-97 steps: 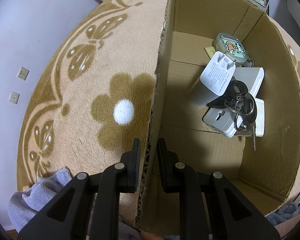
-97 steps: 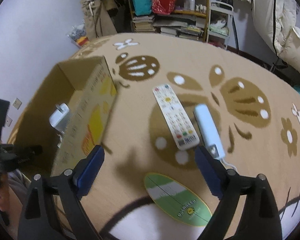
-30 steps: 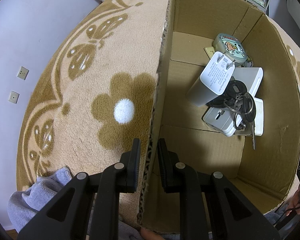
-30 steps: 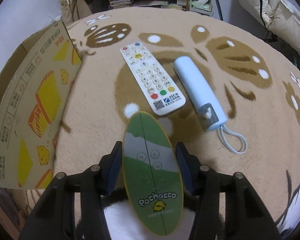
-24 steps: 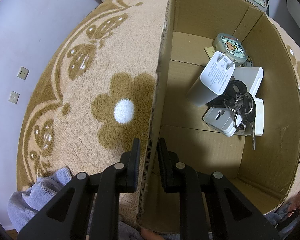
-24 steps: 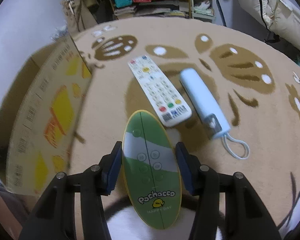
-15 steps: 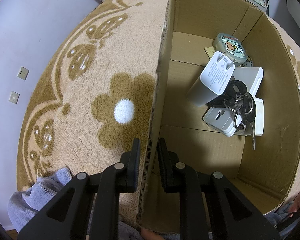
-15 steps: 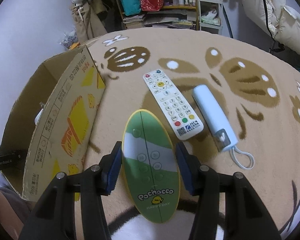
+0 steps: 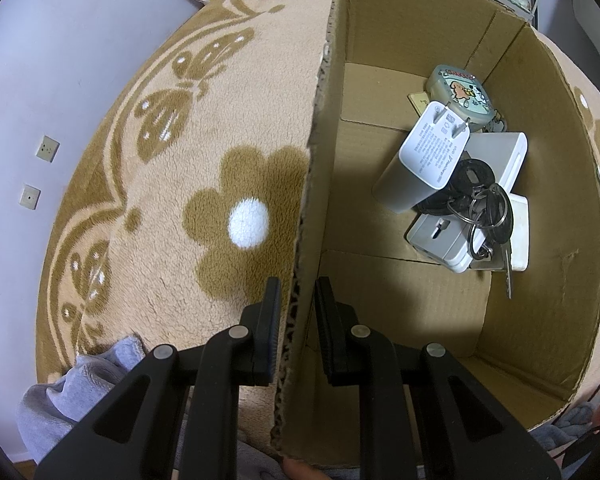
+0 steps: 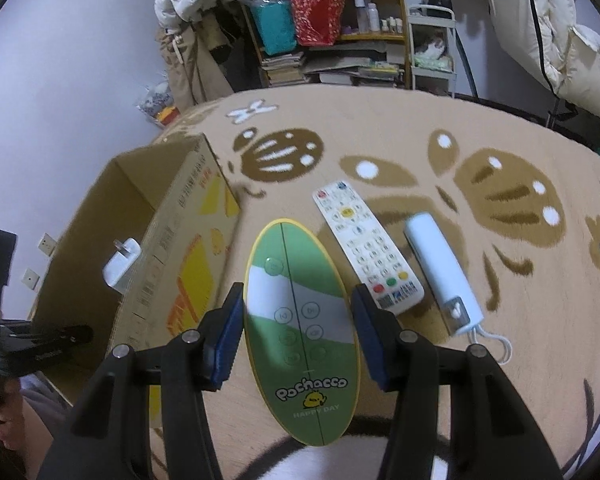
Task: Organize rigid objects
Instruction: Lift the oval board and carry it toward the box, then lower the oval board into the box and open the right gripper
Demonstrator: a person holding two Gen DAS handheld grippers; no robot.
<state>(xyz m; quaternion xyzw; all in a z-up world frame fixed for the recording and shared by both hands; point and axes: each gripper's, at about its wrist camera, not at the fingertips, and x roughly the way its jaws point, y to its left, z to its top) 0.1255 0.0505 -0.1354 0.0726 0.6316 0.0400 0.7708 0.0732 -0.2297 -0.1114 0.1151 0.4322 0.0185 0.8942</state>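
In the left wrist view, the left tongs [image 9: 296,316] are clamping the cardboard box [image 9: 540,240] by its wall, with a charger [image 9: 436,152] and keys [image 9: 488,212] lying inside. In the right wrist view, the right tongs [image 10: 298,332] are gripping a green oval remote [image 10: 300,320] above the rug [image 10: 500,280], beside the box [image 10: 188,248]; a white remote [image 10: 366,244] is lying near the rug's middle.

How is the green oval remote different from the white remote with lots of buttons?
The green oval remote is held between the right gripper jaws; the white remote lies on the rug. The green one is oval; the white one is rectangular with colored buttons. Both are outside the box.
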